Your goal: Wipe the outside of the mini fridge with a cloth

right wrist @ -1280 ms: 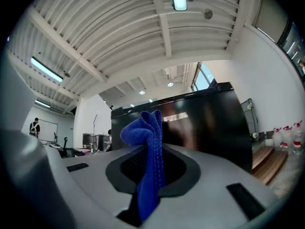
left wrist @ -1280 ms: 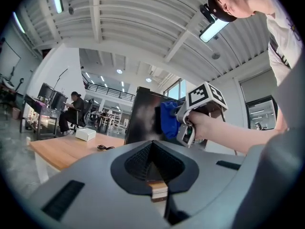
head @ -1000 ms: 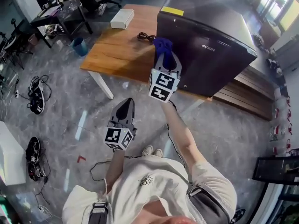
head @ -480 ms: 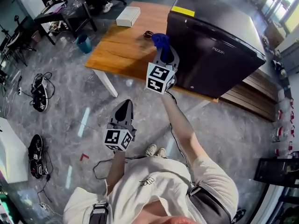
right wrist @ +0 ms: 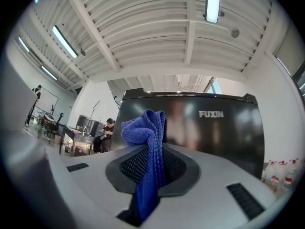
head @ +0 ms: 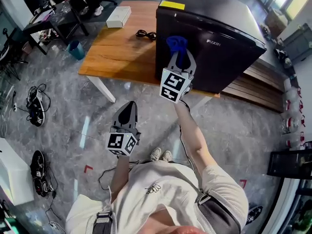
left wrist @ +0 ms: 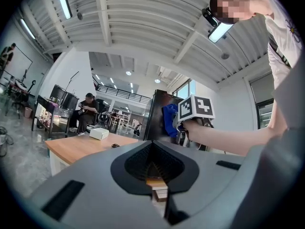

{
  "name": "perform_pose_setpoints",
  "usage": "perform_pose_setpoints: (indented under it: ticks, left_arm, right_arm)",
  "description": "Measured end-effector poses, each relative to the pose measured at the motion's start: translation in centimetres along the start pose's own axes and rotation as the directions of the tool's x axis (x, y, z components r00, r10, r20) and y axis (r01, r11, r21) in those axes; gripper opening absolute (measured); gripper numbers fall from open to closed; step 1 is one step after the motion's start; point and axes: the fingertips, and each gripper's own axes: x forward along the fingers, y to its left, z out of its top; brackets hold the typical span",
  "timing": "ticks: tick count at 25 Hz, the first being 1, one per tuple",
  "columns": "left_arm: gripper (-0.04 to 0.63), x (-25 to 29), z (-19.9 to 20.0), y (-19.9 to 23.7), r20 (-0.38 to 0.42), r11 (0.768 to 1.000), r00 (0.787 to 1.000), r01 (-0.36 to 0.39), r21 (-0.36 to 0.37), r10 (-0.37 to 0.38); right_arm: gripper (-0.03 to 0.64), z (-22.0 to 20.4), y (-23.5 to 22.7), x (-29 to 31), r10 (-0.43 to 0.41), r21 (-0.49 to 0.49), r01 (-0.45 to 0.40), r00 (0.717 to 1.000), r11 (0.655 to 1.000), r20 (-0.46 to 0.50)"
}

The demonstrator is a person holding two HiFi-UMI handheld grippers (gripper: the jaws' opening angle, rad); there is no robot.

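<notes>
Right tongs point(right wrist: 150, 175): pinching a blue cloth point(right wrist: 145, 128). The cloth runs up between the jaws and bunches in a loose fold above the tips. Left tongs point(left wrist: 153, 171): pressed together, nothing between them. In the head view the left tongs hang low over the grey floor point(head: 58, 111), near the person's body and well apart from the fridge. The right tongs are raised on an outstretched arm toward the black fridge point(head: 219, 38), with the cloth in front of the upper left part of its door. I cannot tell whether cloth and door touch. The door is glossy and carries the print "FUXIN" to the right of the cloth. A yellow label point(head: 172, 5) sits at the back edge of the fridge top. The fridge stands on the right end of a wooden surface point(head: 117, 52). Also on the surface, left of the fridge, are a coiled black cable point(head: 145, 33) and, farther back, a white box point(head: 118, 17). A blue bin point(head: 75, 49) stands on the floor just left of the surface.
</notes>
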Motion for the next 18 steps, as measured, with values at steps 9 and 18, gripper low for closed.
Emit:
perform_pose_setpoints:
  ticks: [9, 18]
  left_arm:
    - [0.005, 2.3, -0.9, -4.0, -0.012, 0.995, 0.995, 0.099, -0.001, -0.099]
    - [0.005, 4.6, -1.6, -8.9, -0.034, 0.979, 0.979, 0.203, 0.020, -0.202]
  right_arm:
    - [0.061, -0.1, -9.8, -2.3, -0.159, -0.032, 0.159, 0.987, 0.987, 0.002]
    - [0.061, -1.4, -20.8, -4.0, -0.345, -0.021, 0.344, 0.938, 0.939, -0.025]
